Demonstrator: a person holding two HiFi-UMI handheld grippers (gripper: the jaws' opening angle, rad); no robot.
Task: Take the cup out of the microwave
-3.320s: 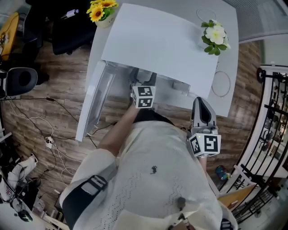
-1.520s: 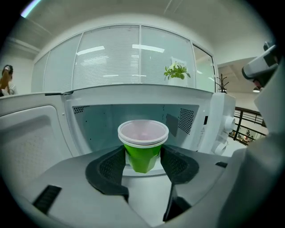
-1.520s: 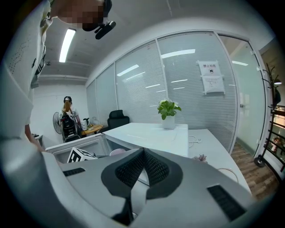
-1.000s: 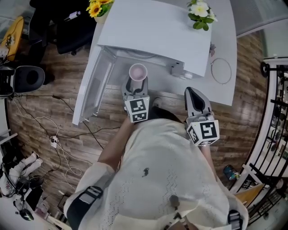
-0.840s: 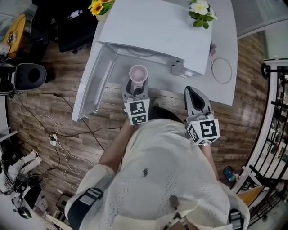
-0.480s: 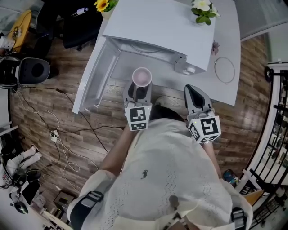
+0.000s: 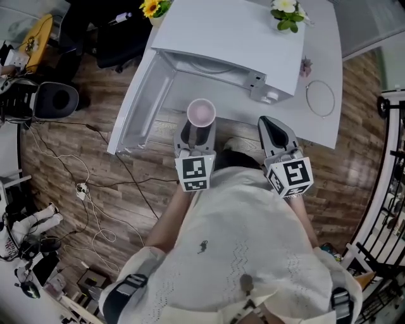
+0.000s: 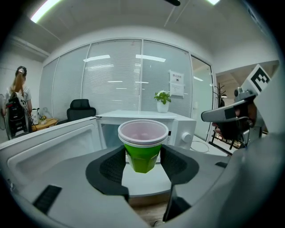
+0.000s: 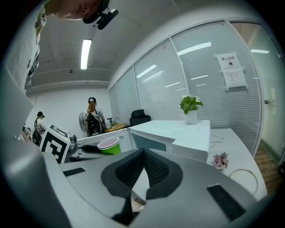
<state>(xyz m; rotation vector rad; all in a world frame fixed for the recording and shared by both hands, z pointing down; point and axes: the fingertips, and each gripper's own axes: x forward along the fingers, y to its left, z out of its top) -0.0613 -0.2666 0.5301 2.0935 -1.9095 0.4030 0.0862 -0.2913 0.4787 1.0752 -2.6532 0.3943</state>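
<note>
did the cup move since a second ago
Yes. The cup, held in the left tool, has come farther out from the microwave opening, toward the person.

cup (image 7: 201, 112): 1 | microwave (image 7: 234, 38): 1 (door open) | flower pots (image 7: 286, 12) (image 7: 152, 7): 2 (yellow, white)

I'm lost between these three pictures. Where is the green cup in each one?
Head view: green cup just above centre, seen from above, gripped by the left claw.
Left gripper view: green cup dead centre, between the jaws.
Right gripper view: green cup small, left of centre.
Shared landmark: the white microwave behind it.
</note>
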